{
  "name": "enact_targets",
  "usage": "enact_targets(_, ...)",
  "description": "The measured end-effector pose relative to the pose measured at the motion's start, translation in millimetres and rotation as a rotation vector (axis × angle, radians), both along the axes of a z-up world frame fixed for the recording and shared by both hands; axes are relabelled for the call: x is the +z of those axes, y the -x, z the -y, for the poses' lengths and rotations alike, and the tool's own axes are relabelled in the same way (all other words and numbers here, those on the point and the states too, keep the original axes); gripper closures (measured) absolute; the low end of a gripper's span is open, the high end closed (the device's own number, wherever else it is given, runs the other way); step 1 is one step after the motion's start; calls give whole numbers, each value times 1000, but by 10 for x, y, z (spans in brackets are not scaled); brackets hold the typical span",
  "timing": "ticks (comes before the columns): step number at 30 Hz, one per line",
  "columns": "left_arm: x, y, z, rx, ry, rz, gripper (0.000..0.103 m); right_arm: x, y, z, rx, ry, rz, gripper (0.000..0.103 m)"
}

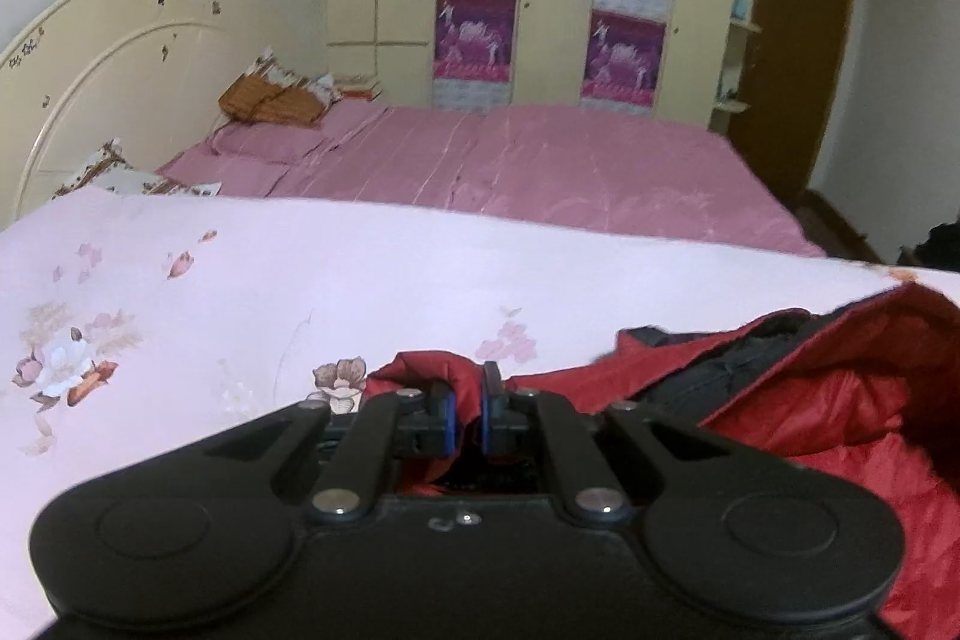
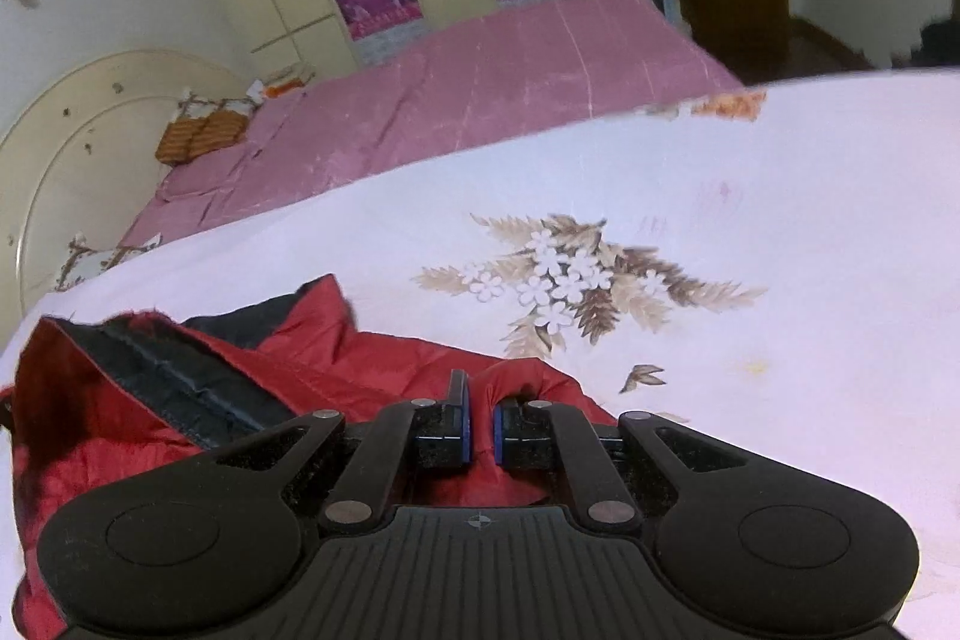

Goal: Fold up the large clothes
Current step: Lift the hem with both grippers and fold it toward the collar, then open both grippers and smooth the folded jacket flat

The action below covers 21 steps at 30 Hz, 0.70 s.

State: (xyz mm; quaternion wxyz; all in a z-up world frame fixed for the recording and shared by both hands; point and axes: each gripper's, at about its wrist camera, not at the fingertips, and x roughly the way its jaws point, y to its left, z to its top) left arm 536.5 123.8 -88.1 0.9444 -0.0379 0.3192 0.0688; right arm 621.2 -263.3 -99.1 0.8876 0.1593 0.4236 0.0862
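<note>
Both tongs, left [image 1: 467, 403] and right [image 2: 480, 415], are seen pinching red folds of the jacket [image 2: 336, 358] spread on the floral sheet [image 2: 750, 232].

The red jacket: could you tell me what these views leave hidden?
- Left wrist view: the jacket runs off the right edge; the left gripper body covers its near part.
- Right wrist view: the right gripper body hides the jacket's lower part.
- Sleeves: not identifiable.
</note>
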Motion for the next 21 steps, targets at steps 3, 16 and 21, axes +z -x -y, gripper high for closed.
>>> enact_targets(3, -76, -104, 0, 16, -15, -24, 88, -105, -118, 36, -31, -32, -24, 96)
enact_targets(16, -37, -225, -156, 60, 80, 3, 42, -238, -243, 123, -144, -173, -43, 80)
enact_targets(21, 77, -130, -90, 45, -18, 114, 1, -246, -237, 234, -191, -286, -48, 21)
